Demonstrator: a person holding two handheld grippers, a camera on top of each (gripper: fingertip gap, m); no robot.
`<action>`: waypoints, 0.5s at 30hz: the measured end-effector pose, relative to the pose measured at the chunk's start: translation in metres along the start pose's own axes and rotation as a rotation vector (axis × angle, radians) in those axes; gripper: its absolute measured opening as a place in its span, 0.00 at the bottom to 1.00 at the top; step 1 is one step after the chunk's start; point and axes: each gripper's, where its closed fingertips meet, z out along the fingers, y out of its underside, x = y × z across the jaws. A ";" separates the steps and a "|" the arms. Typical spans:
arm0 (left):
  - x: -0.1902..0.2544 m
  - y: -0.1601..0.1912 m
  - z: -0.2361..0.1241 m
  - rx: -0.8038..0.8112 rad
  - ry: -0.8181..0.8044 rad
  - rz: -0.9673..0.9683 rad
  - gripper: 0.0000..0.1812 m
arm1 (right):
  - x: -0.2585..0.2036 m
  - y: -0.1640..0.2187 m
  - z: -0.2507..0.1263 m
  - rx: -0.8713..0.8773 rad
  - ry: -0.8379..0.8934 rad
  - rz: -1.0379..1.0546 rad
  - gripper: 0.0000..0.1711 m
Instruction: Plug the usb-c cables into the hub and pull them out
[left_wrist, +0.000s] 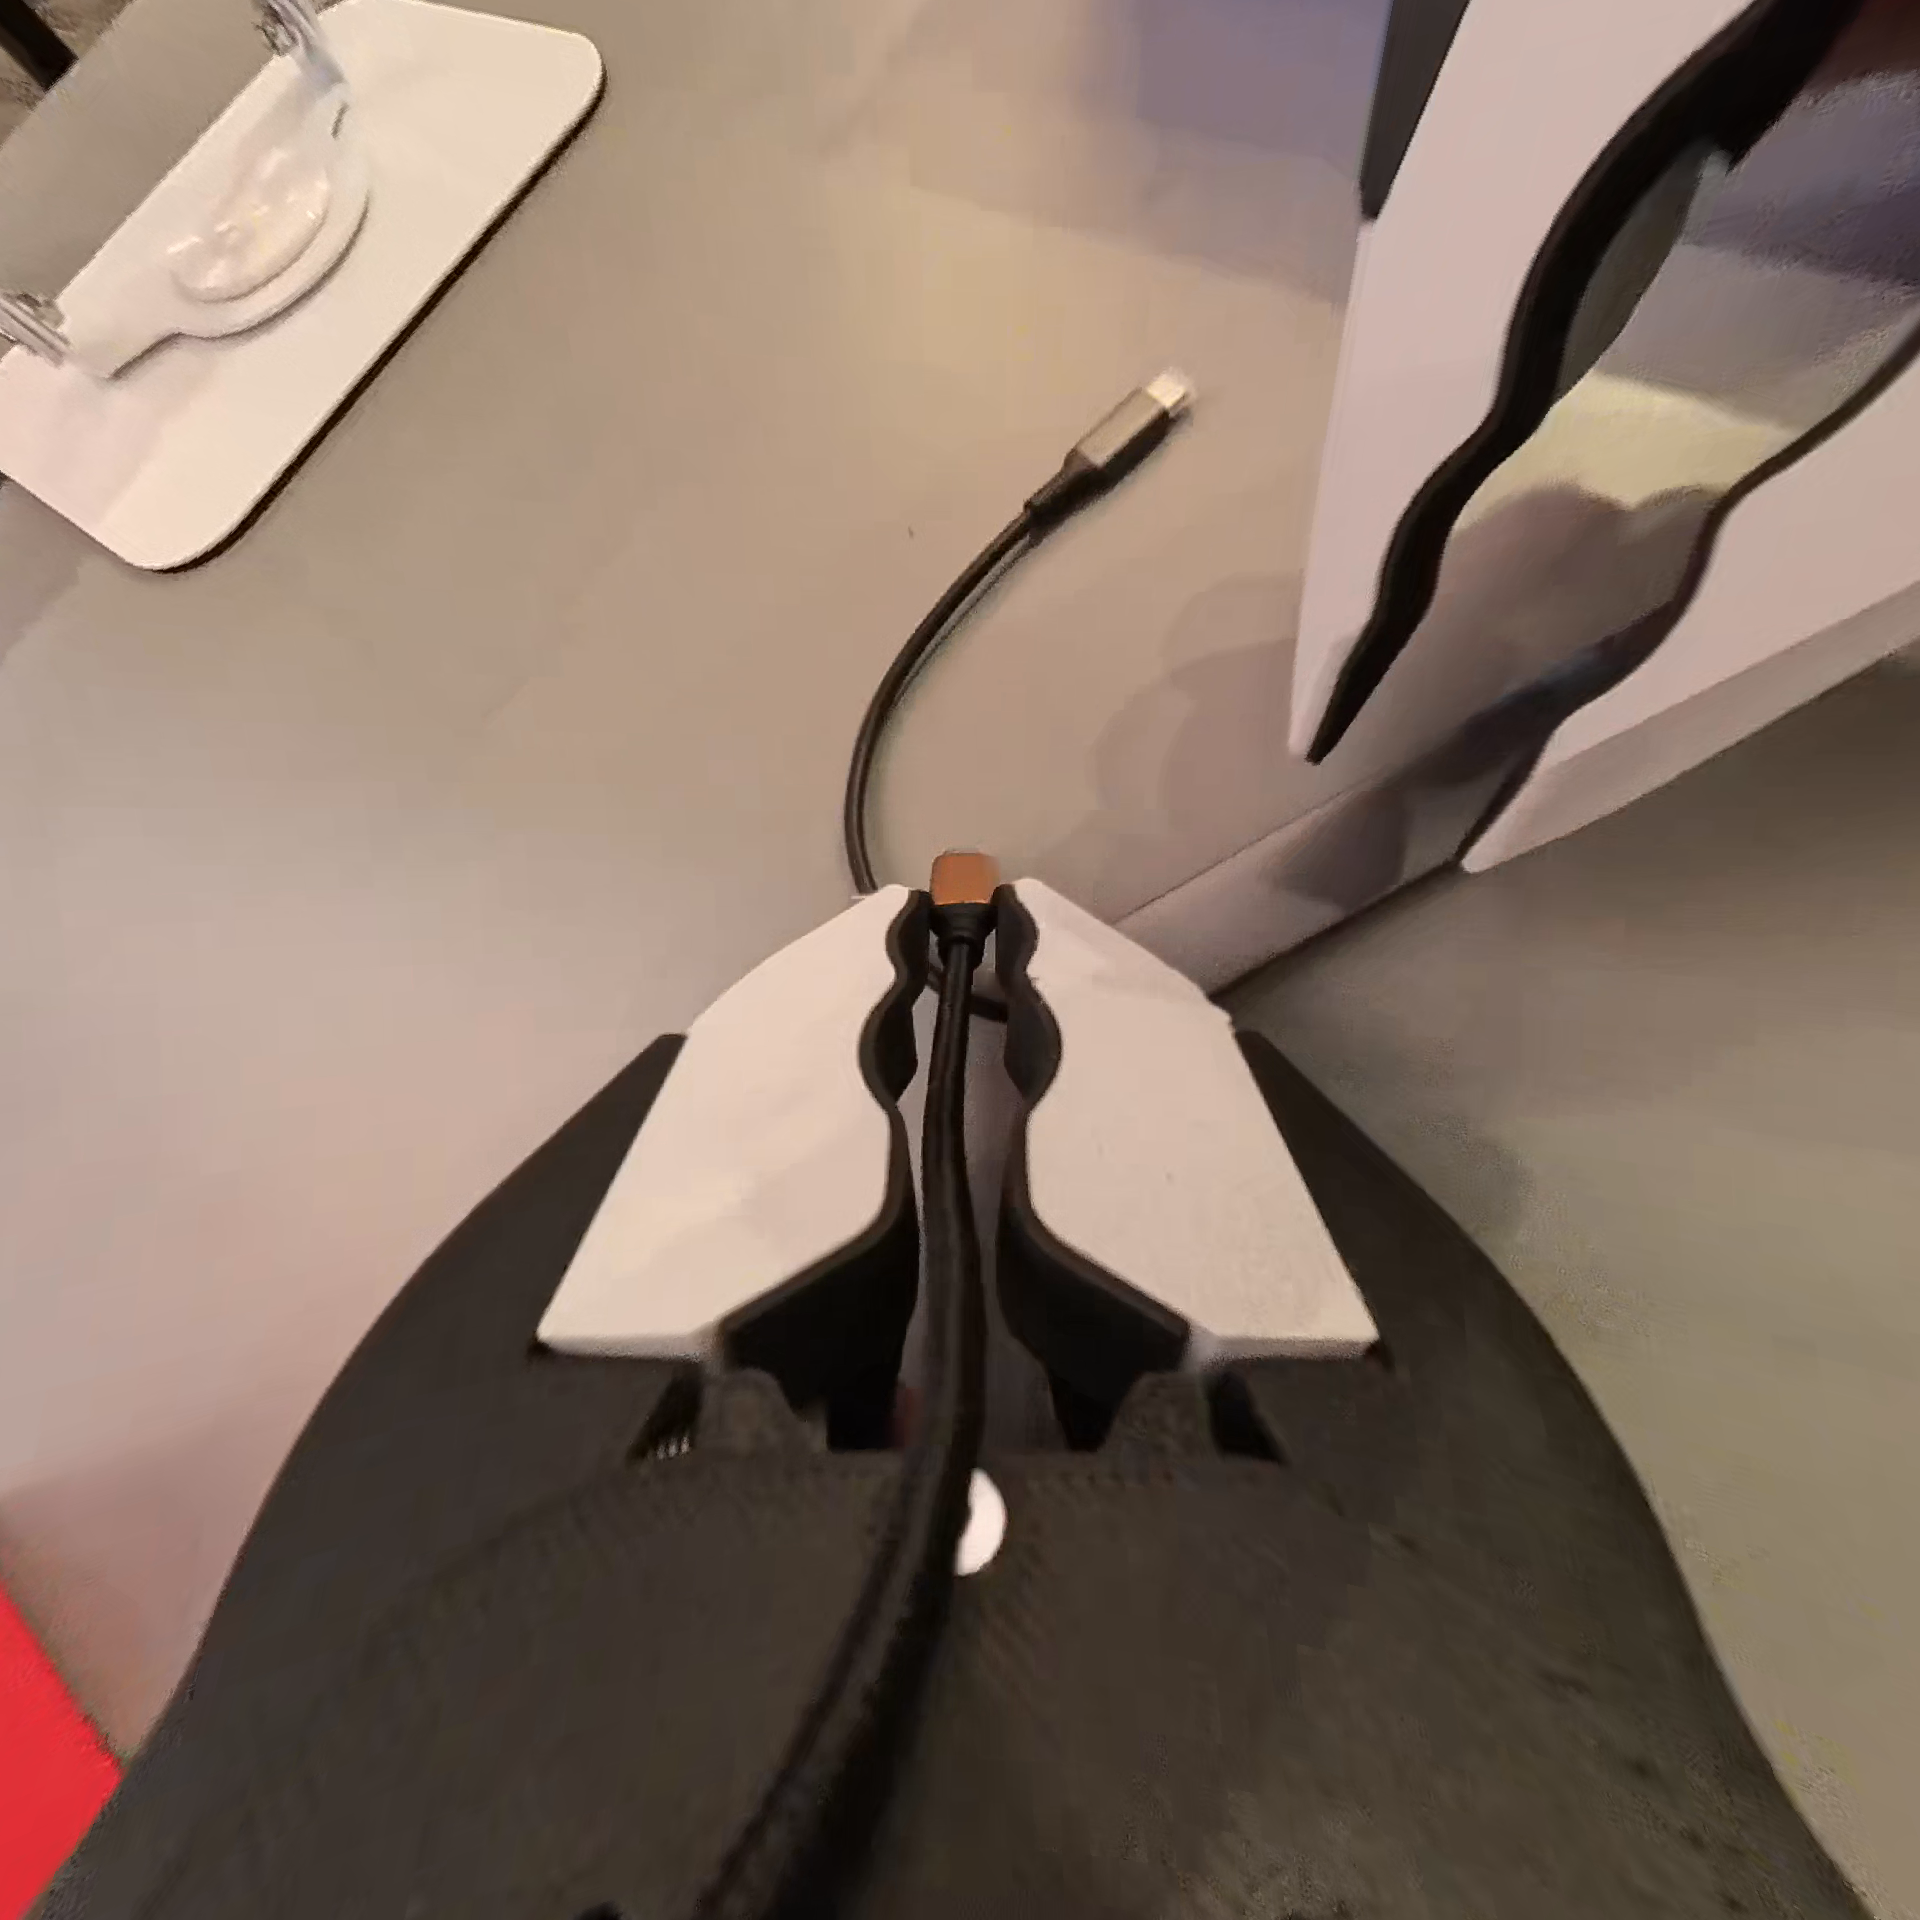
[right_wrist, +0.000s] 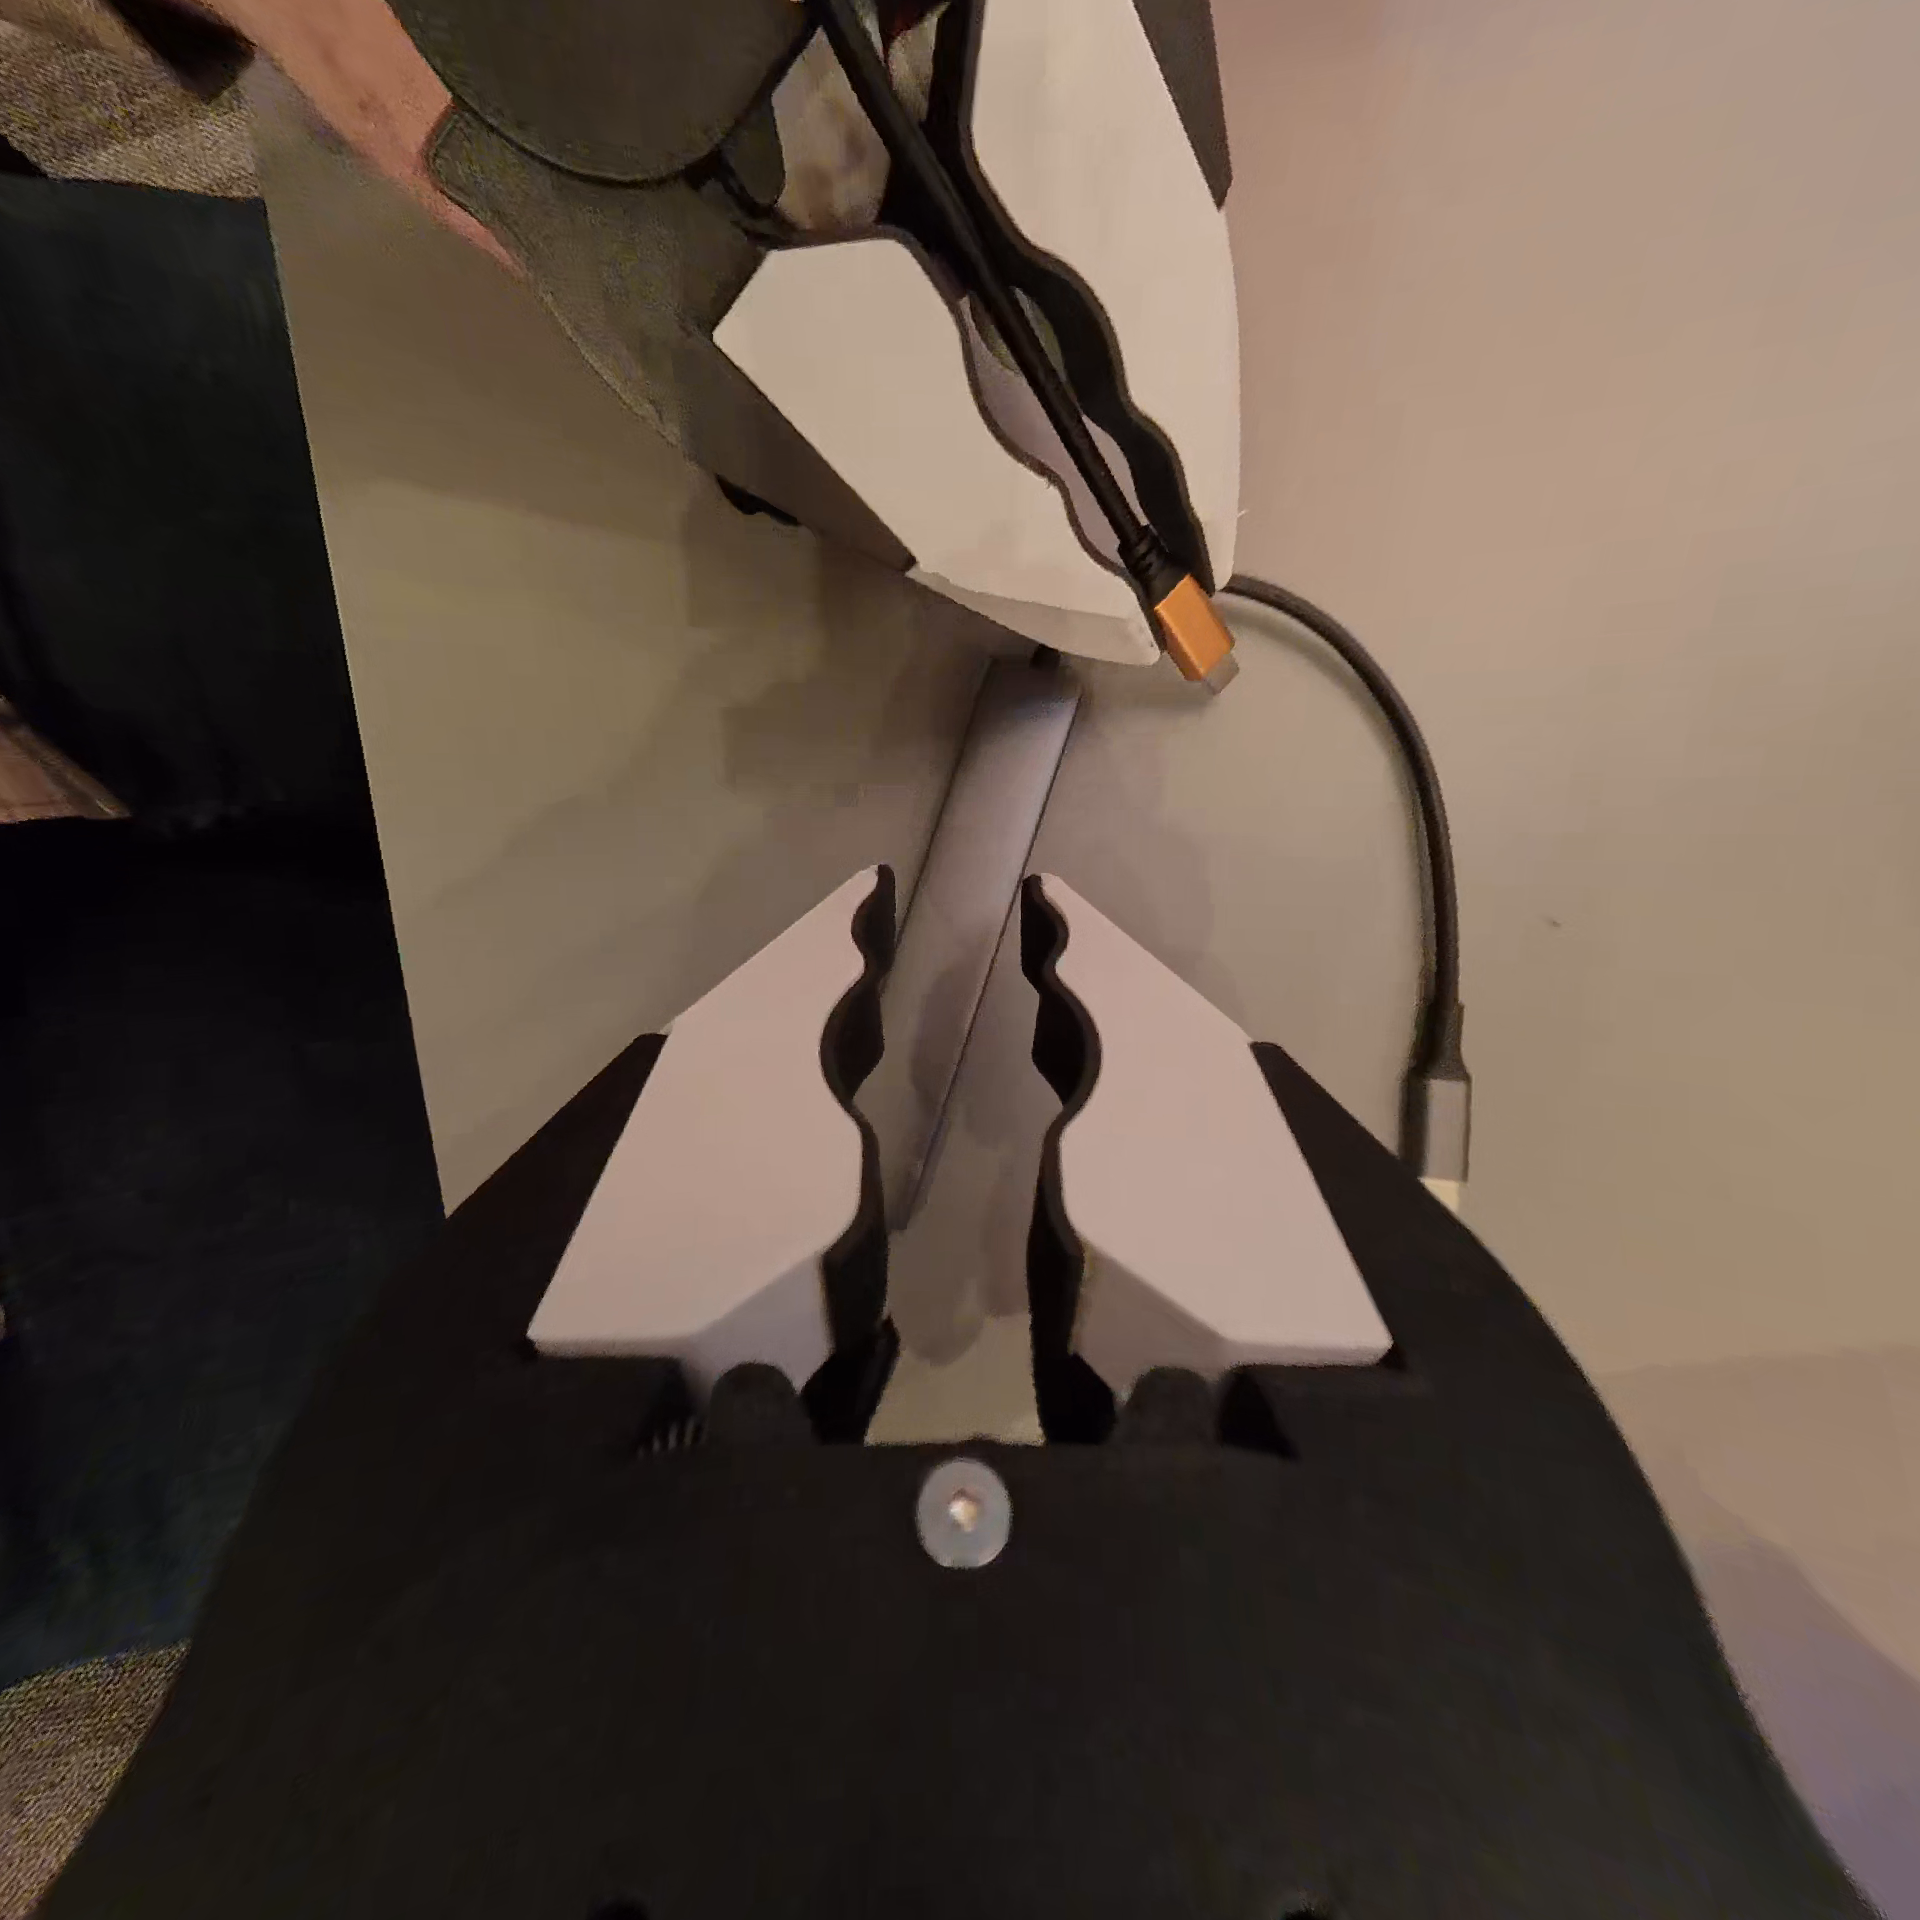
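Left gripper (left_wrist: 961, 914): clamped on orange-tipped cable plug (left_wrist: 963, 878). Right gripper (right_wrist: 956, 894): clamped across grey hub (right_wrist: 977, 935). Hub's own pigtail plug (left_wrist: 1127, 421) lies loose at 1 o'clock. Risk: plug held obliquely, likely missing or jamming the port.

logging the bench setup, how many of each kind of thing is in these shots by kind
grippers: 2, left gripper shut on the orange-tipped cable, right gripper around the hub
usb-c cables: 2, orange-tipped cable and the grey-tipped cable lying on the table
hub: 1, grey hub
white stand: 1, white stand
total: 6
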 end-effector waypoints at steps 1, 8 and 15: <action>0.000 0.000 0.001 -0.003 -0.001 0.011 0.06 | -0.001 0.002 -0.001 0.002 0.001 0.000 0.12; -0.012 0.002 -0.019 0.004 0.019 -0.044 0.06 | -0.007 0.008 -0.007 0.028 0.007 0.001 0.11; -0.004 0.014 -0.014 -0.036 0.050 -0.039 0.06 | -0.012 0.010 -0.009 0.032 0.009 -0.003 0.10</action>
